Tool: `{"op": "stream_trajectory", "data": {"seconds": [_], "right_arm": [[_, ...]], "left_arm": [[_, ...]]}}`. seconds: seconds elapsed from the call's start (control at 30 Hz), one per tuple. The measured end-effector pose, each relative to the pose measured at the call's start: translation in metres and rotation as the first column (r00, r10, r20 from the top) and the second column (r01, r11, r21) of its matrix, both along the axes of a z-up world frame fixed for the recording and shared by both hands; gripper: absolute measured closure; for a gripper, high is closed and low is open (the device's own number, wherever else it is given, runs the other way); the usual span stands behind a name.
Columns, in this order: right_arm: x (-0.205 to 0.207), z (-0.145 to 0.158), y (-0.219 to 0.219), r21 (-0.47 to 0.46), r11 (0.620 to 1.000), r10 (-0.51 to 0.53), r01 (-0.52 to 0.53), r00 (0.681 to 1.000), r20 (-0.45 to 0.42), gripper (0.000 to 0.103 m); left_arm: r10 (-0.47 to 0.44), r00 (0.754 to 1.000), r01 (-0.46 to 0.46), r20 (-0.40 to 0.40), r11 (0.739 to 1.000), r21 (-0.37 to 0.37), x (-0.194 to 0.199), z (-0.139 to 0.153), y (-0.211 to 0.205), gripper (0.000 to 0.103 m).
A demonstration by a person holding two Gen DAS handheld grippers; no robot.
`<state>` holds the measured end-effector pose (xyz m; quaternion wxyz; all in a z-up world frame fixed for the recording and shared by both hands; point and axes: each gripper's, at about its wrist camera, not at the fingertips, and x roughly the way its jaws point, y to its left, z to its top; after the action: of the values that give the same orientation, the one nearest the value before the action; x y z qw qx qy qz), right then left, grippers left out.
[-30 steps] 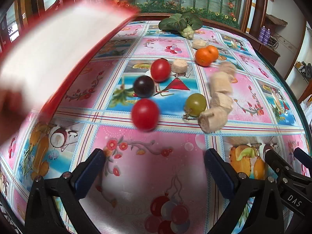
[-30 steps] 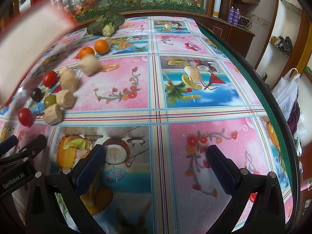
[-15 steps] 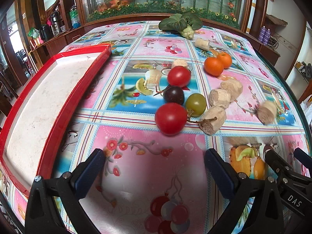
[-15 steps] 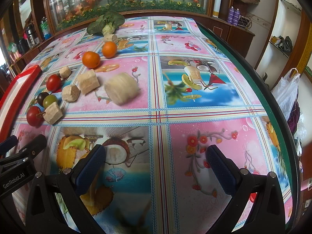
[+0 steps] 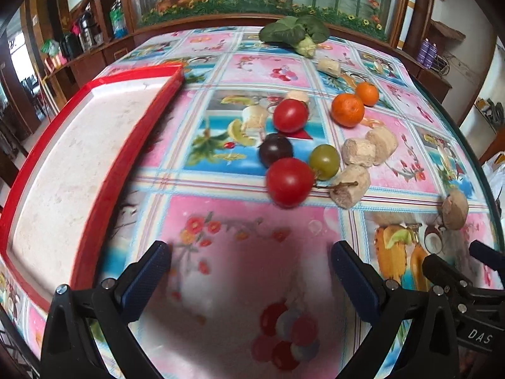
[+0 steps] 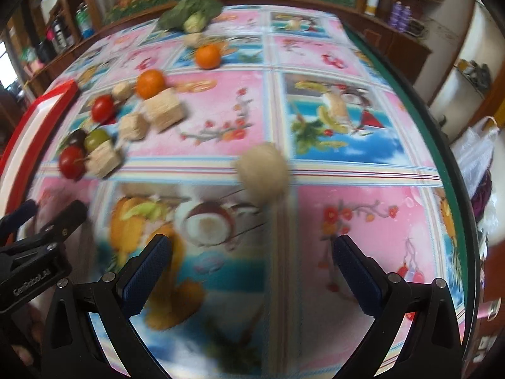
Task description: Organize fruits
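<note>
Fruits lie loose on the patterned tablecloth: two red tomatoes (image 5: 289, 182) (image 5: 290, 115), a dark plum (image 5: 276, 149), a green fruit (image 5: 324, 161) and two oranges (image 5: 347, 110) (image 5: 367, 93), mixed with several beige cylinder pieces (image 5: 351, 183). A red-rimmed tray (image 5: 132, 145) with a white inside lies at the left, empty. My left gripper (image 5: 249, 271) is open and empty, short of the near tomato. My right gripper (image 6: 252, 263) is open and empty; one beige piece (image 6: 262, 173) is blurred on the cloth ahead of it.
A leafy green vegetable (image 5: 293, 33) lies at the far end of the table. The table's green edge (image 6: 442, 145) curves along the right. Wooden cabinets and a glass display surround the table. The other gripper shows at each view's side (image 6: 38, 246).
The tray came down flat on the table at the left. The spilled fruits settled into a cluster. One beige piece keeps rolling toward my right gripper. Both grippers stayed open.
</note>
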<state>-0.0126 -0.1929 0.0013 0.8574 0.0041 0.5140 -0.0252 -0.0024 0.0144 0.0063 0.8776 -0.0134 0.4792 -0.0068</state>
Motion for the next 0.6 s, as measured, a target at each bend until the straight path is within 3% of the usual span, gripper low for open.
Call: {"op": "stream_trajectory", "data": {"seconds": [0.17, 0.3, 0.6], "right_arm": [[-0.010, 0.015, 0.012, 0.062, 0.998, -0.003, 0.002, 1.000, 0.017, 0.000], [-0.014, 0.024, 0.025, 0.107, 0.993, 0.045, -0.043, 0.999, -0.015, 0.000], [-0.031, 0.055, 0.040, 0.080, 0.996, 0.031, -0.037, 0.997, 0.071, 0.000]], "left_arm": [[-0.010, 1.000, 0.009, -0.025, 0.999, -0.040, -0.008, 0.016, 0.016, 0.000], [-0.014, 1.000, 0.015, 0.009, 0.998, -0.058, -0.018, 0.036, 0.025, 0.000], [-0.017, 1.000, 0.018, 0.025, 0.998, -0.060, -0.030, 0.050, 0.029, 0.000]]}}
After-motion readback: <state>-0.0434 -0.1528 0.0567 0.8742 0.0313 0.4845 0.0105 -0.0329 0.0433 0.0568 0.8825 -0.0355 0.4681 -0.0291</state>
